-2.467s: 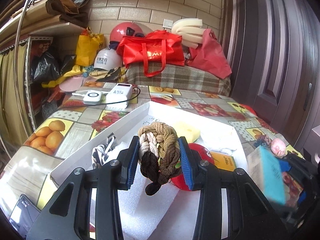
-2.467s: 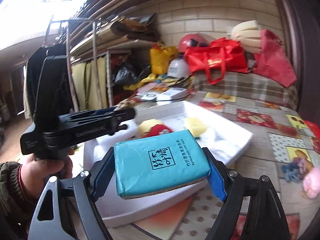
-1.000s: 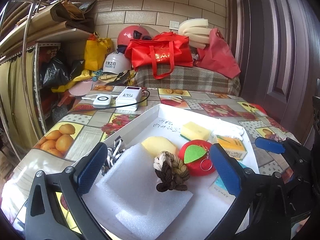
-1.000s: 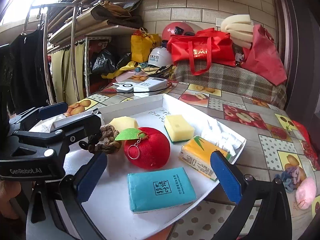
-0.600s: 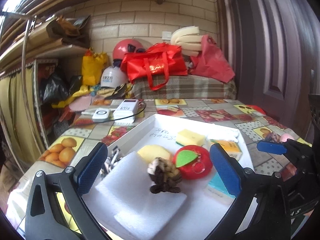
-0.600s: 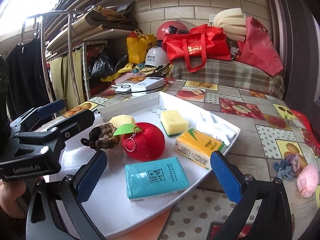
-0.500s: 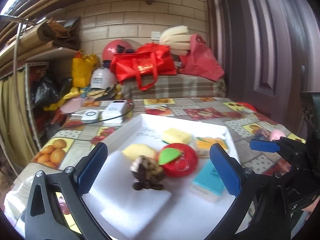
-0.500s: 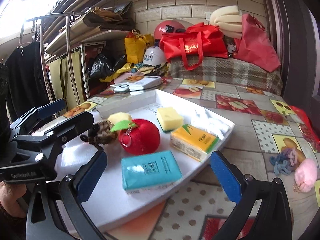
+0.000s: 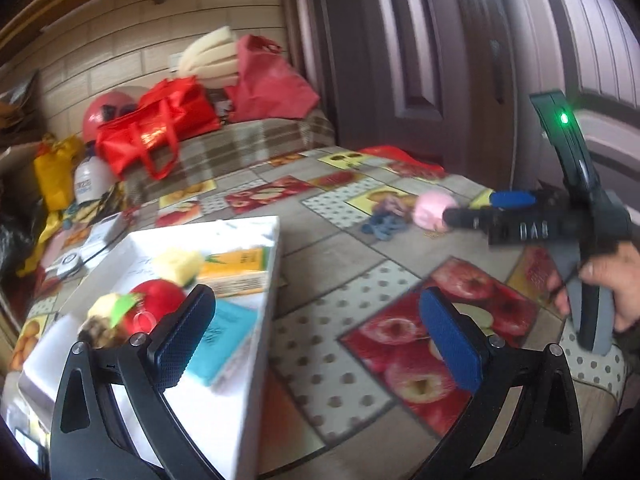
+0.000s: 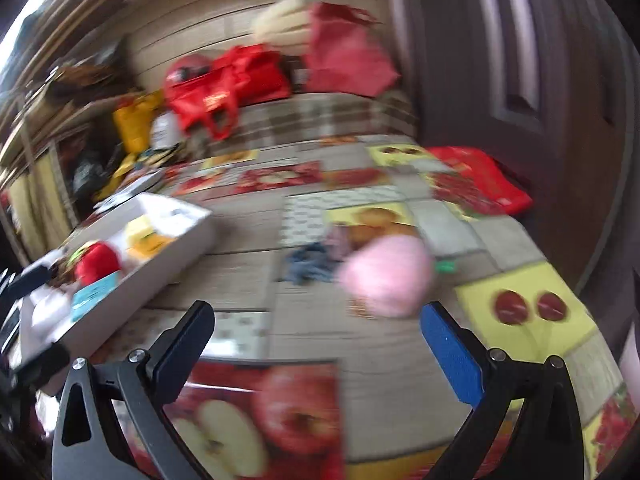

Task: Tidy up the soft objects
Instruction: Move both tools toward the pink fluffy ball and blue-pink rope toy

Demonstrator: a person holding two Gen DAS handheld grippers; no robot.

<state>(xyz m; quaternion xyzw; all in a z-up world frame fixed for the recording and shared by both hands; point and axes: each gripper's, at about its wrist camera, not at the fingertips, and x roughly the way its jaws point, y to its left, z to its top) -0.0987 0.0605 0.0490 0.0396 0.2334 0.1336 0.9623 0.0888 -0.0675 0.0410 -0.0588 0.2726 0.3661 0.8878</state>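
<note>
A: Where is the soft pink ball [image 10: 386, 276] now?

B: It lies on the tabletop [image 10: 384, 364], on the fruit-pattern cloth, well apart from the white tray [image 9: 256, 344]. It is round, so I cannot give any long axis or direction for it. Just beside it, on the tray side, there is a bundle of blue and grey hair ties [image 10: 310, 266], touching it or almost; the picture is blurred there.

A: And the right gripper [image 10: 316, 344]?

B: Its jaws stand wide apart and hold nothing. The pink ball is a little ahead of them, nearer to the blue pad [image 10: 450, 356]. In the left wrist view a hand [image 9: 612, 280] holds this gripper's handle.

A: The left gripper [image 9: 320, 336]?

B: Also wide and empty. It hangs over the corner of the tray and the tabletop beside it.

A: What is inside the tray?

B: A teal tissue pack [image 9: 224, 336] nearest to the front, a red plush apple [image 9: 154, 300] with a green leaf, a braided brown hair tie [image 9: 94, 330] beside the apple, a yellow sponge [image 9: 178, 264], and an orange tissue pack [image 9: 236, 268]. The orange pack lies with its long side toward the tray's right wall. A white foam sheet [image 9: 44, 360] covers the near left part.
</note>
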